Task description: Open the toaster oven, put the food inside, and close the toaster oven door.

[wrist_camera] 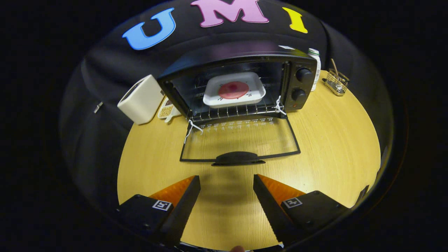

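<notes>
**Toaster oven open on the table, food tray on its rack, gripper spread and empty**

Toaster oven (238, 87) work seen from the gripper (226, 182): its two fingers stand wide apart, nothing between them, hovering above the bare wooden table (332, 157). Neither finger touches anything. A shadow lies on the wood between the fingertips and runs ahead toward the oven.

Just ahead of the fingers lies the door handle (238, 158), a dark curved bar at the near edge of the glass door (241, 138). The door is swung fully down and rests flat on the table, with the wood grain showing through its pane. A white cord (191, 127) hangs at the door's left hinge corner, and another white cord (279, 105) at the right hinge corner.

Beyond the door the oven cavity stands open. On the wire rack (231, 112) inside sits a white square tray (234, 90), and on the tray lies the food (233, 90), a round red-pink piece at its middle. To the right of the cavity the oven's front panel carries two dark knobs (303, 74), one above the other.

Left of the oven, just beside it, a cream-coloured box-shaped appliance (140, 99) stands tilted at the table's edge, with a small flat card (168, 108) lying between it and the oven. Behind the oven's right side a white bottle (316, 68) stands upright. Farther right, well apart from the oven, a small wire basket (336, 82) sits near the table's far rim with a thin stick standing in it.
</notes>
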